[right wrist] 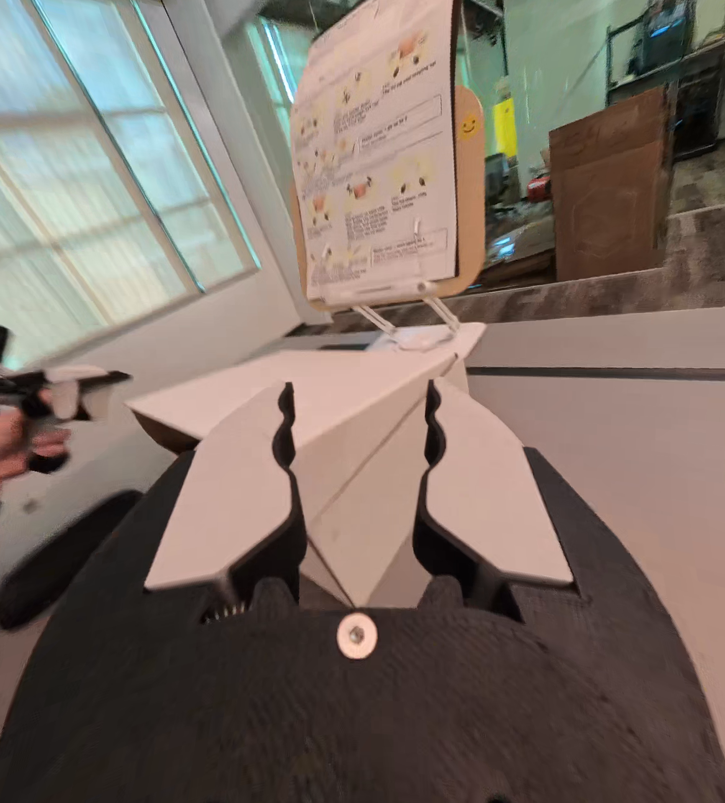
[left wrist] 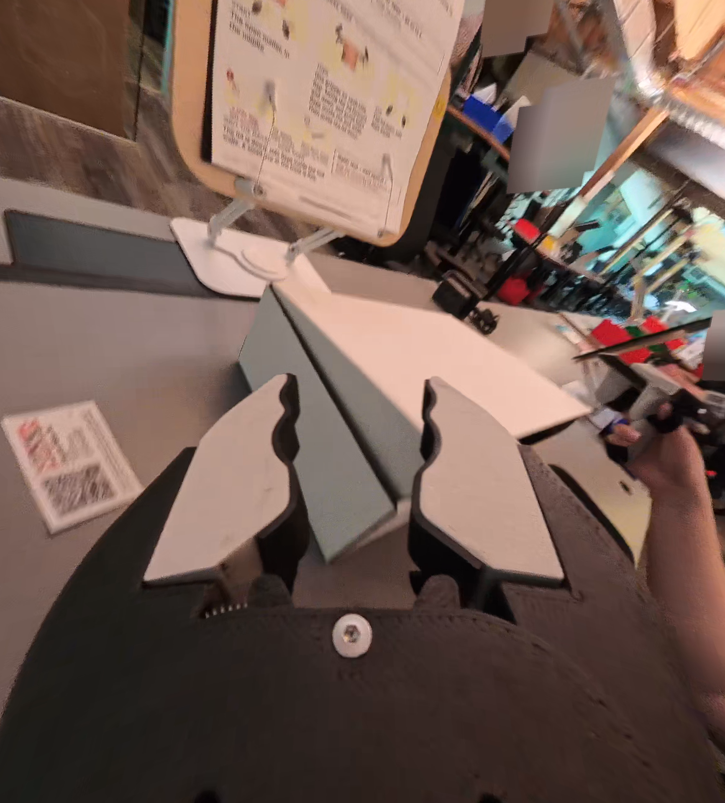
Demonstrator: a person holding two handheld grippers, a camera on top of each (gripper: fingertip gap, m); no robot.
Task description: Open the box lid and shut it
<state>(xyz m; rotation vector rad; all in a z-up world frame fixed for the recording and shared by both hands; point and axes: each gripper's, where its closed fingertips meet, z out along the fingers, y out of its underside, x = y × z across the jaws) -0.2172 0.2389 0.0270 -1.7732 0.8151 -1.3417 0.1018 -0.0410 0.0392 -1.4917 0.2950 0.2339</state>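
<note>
A box with grey-blue walls [left wrist: 343, 456] and a white lid [left wrist: 417, 356] stands on the grey table [left wrist: 91, 347]. My left gripper [left wrist: 358, 382] is open, and a near corner of the box lies between its jaws without being pinched. My right gripper [right wrist: 360, 386] is open too and straddles the opposite corner of the box [right wrist: 365, 521]. In the right wrist view the lid [right wrist: 265, 391] looks tilted, with a dark underside showing at its left edge. Each view shows the other gripper off to the side, the right one [left wrist: 638, 347] and the left one [right wrist: 82, 382], each held in a hand.
A document stand with a printed sheet [left wrist: 321, 108] stands right behind the box and also shows in the right wrist view [right wrist: 378, 174]. A printed label [left wrist: 69, 465] lies flat on the table at left. A brown cardboard panel [right wrist: 608, 187] stands beyond the table.
</note>
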